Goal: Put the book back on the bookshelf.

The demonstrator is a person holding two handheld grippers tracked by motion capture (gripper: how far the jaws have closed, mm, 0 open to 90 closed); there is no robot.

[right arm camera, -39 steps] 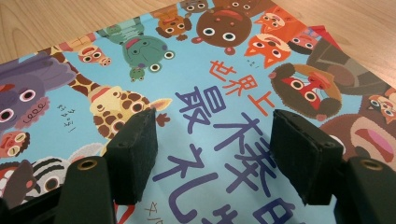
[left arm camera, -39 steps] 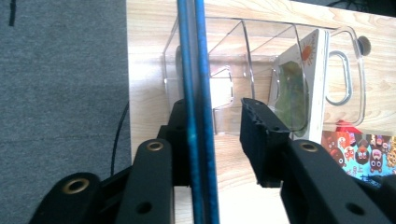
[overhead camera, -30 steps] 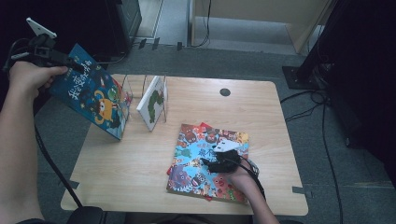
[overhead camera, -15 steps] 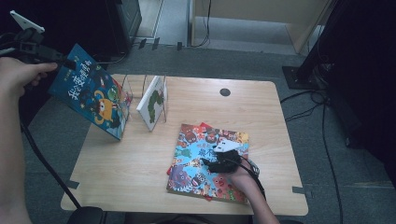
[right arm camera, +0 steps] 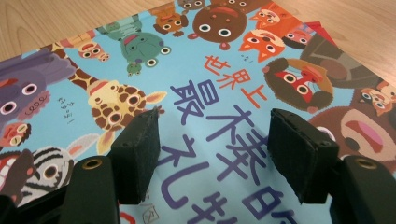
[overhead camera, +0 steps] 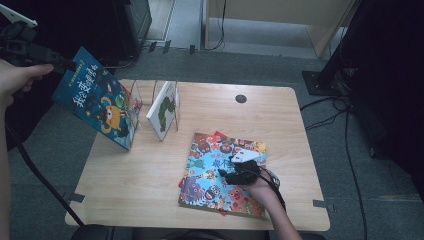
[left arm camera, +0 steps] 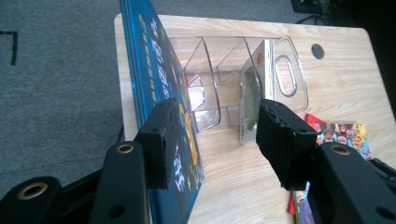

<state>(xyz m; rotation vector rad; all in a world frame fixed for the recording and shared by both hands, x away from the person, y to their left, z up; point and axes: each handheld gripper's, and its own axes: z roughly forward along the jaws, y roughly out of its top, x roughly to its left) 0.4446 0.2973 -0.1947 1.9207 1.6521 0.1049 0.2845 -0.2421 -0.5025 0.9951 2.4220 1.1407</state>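
Near the desk's (overhead camera: 150, 185) far left corner stands a clear rack (left arm camera: 224, 79) with several slots; a thin white book (overhead camera: 164, 109) stands upright in one of them, the slots beside it bare. Off the desk's left edge, a blue book (overhead camera: 97, 102) is tilted with its lower corner down by that edge, just beside the rack. The left claw (overhead camera: 55, 62) is at the blue book's top corner, the hand (overhead camera: 17, 80) raised high above the floor; in the left gripper view the left claw (left arm camera: 215, 140) has jaws set wide, one jaw lying against the cover, the other apart from it, so it does not clamp the book. Toward the near right of the desk an animal book (overhead camera: 225, 172) lies flat atop a red one (overhead camera: 218, 135). The right hand (overhead camera: 262, 187) rests on it, and the right claw (right arm camera: 212, 149) is parted wide just above the cover, holding nothing. Compared with half a second ago, the left hand has drawn a little farther up and left, while the right has stayed put.
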